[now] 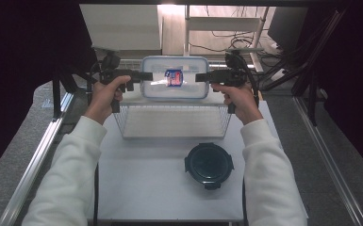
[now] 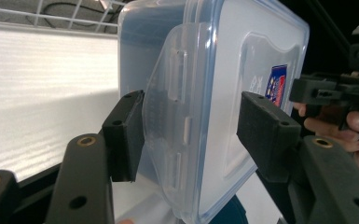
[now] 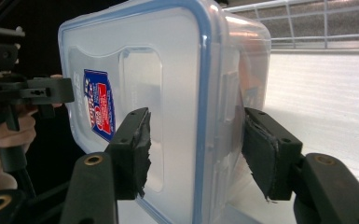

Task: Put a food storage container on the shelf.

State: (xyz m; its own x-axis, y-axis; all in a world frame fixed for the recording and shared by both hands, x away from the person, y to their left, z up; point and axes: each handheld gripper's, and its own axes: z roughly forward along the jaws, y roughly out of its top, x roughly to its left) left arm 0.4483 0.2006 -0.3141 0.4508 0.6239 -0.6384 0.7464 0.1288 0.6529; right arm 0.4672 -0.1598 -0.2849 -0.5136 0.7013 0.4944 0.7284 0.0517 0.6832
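Both tools, left (image 1: 147,76) and right (image 1: 201,76), half-open, clamp clear container (image 1: 175,77); red-blue label (image 3: 99,105) unreadable.

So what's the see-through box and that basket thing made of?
The box looks like clear, glossy plastic: you see through its walls, and its lid has a blue seal. The basket seems thin white-coated metal wire, judging by its open grid sides.

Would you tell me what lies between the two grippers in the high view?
The clear rectangular container with a blue-rimmed lid, held above the wire basket between left gripper and right gripper.
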